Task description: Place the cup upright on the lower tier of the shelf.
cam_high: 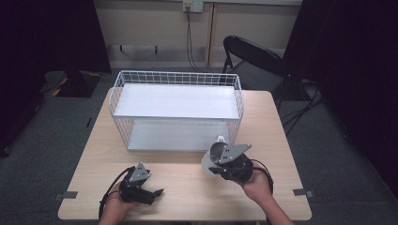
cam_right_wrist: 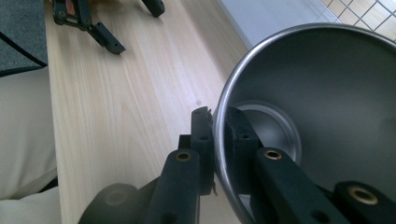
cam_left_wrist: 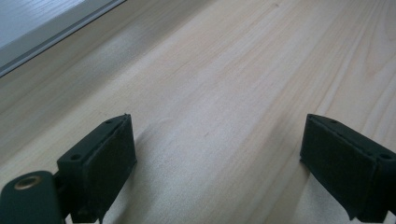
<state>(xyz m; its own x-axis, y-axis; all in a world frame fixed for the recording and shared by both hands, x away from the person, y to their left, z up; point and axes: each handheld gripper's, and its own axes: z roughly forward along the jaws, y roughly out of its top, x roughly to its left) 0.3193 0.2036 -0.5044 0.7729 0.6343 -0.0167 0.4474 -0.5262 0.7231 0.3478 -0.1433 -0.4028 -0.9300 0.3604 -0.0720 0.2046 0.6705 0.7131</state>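
The right gripper (cam_right_wrist: 219, 122) is pinching the rim of a metal cup (cam_right_wrist: 322, 116), carrying it. Next, I think, it needs to go on the white wire shelf (cam_high: 176, 101) just ahead. The left gripper (cam_left_wrist: 217, 161) is resting open.

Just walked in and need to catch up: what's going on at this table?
A person works at a wooden table with a gripper in each hand. The right gripper is shut on the rim of a metal cup, one jaw inside and one outside, holding it just in front of a white wire shelf rack. The left gripper sits low over the table, jaws open, nothing between them.
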